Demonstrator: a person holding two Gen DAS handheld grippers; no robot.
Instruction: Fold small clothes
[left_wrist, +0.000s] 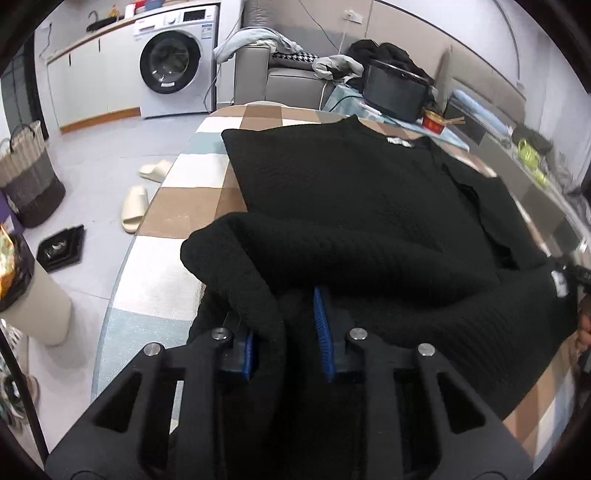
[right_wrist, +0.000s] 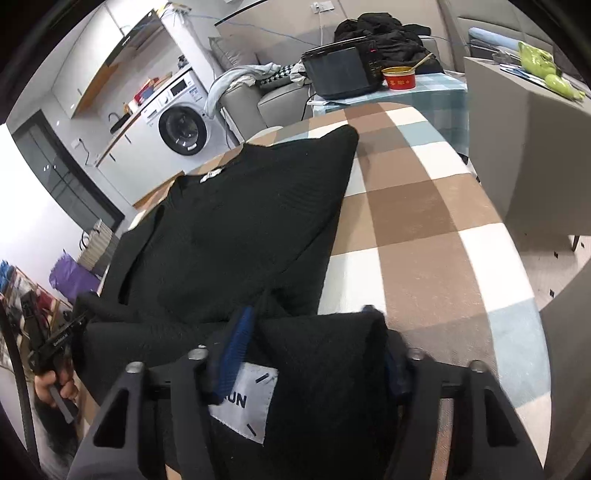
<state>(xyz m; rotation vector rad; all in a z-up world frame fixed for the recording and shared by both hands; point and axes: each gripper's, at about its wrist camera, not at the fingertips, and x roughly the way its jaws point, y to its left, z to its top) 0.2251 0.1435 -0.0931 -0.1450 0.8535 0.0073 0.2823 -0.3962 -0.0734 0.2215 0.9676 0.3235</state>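
Left wrist view showed a black knit sweater (left_wrist: 351, 206) lying across the checked bench (left_wrist: 184, 206), its near hem folded up over the body in a thick roll. The left gripper (left_wrist: 286, 332) sat at that roll, jaws narrow, with a fold of the knit between the blue pads (left_wrist: 323, 325); whether they pressed on it I cannot tell. In the right wrist view the right gripper (right_wrist: 314, 354) had the other end of the hem, white label (right_wrist: 245, 400) included, between half-open jaws; a firm grip could not be judged. A hand (right_wrist: 51, 387) held the left gripper at that picture's left edge. Beyond the bench stood a washing machine (left_wrist: 173, 62), a grey sofa (left_wrist: 280, 77) and a red bowl (right_wrist: 399, 79).
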